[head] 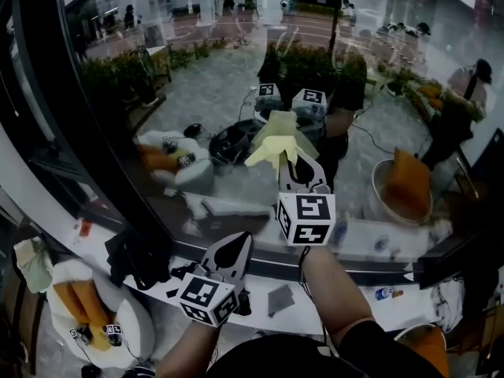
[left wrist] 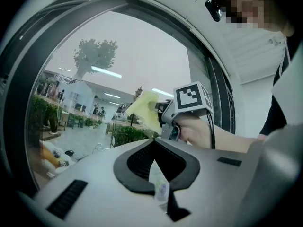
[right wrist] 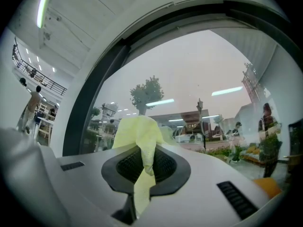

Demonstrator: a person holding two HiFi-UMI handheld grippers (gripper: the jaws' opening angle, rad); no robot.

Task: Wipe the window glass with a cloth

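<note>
The right gripper (head: pixel 295 164) is clenched on the cloth (right wrist: pixel 137 131). In its own view a narrow yellow tail runs down through the seam between the black pads, and the bulk of the fabric bunches up past the jaw tips. In the head view the bunch spreads wide ahead of the tips, held up to the glass (head: pixel 236 77), though actual contact cannot be told. It sits above the window's lower edge, about midway along it and well in from the dark left frame (head: pixel 94 132). A hand (left wrist: pixel 199 129) grips this tool behind its marker cube.

The left gripper (head: pixel 234 246) is lower, over the white sill (head: pixel 260 286) at the bottom edge of the window, left of and below the right one. It is well apart from the cloth. Its jaws are drawn together. In its own view only a pale sliver shows in the seam between the pads, and what that is cannot be told. That same view looks up past the pads at the right gripper and at the yellow bunch by the pane.
</note>
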